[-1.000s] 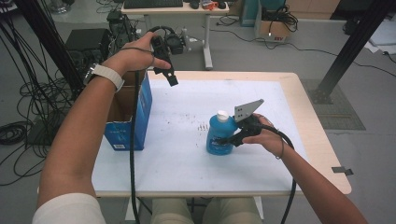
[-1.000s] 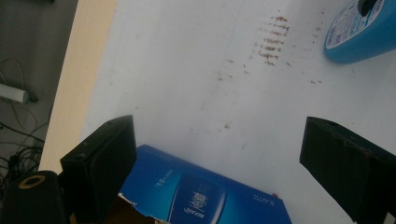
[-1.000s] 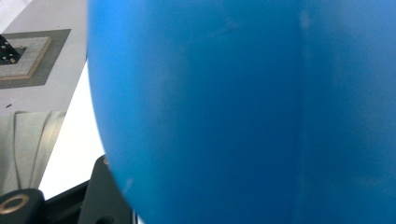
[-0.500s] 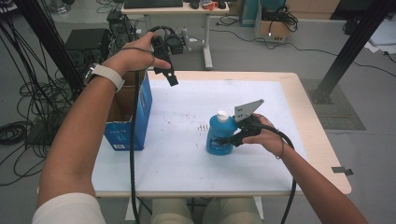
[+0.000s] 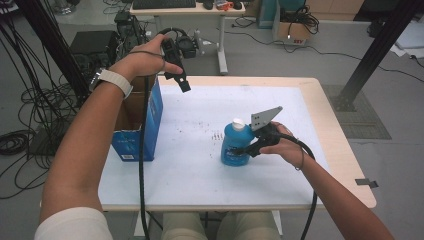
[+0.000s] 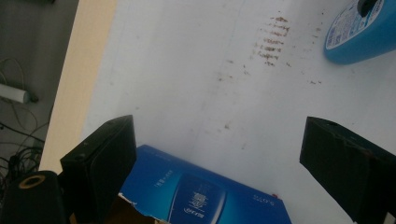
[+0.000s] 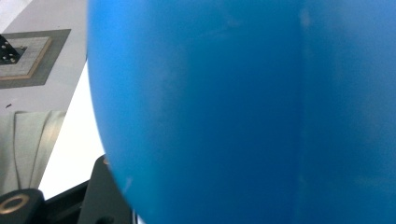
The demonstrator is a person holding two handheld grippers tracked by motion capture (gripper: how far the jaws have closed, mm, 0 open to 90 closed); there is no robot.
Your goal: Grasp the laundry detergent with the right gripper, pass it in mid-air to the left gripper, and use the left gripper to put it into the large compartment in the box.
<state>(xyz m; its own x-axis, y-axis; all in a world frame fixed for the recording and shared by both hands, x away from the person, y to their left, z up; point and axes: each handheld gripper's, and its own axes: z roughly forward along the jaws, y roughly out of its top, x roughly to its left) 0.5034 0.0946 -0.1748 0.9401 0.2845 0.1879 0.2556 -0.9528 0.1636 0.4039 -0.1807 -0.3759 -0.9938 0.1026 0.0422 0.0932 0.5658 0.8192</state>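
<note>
My right gripper (image 5: 245, 149) grasps the blue bottle (image 5: 235, 145) between its jaws; my left gripper (image 5: 181, 82), jaws released, hovers at its ten o'clock above the blue box (image 5: 150, 117).

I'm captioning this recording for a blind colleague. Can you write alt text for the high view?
A person's right gripper is closed around a blue bottle with a white cap, standing upright on a white table. Their left gripper is held in the air above the table's far left corner, beside an open blue cardboard box at the left edge.
</note>
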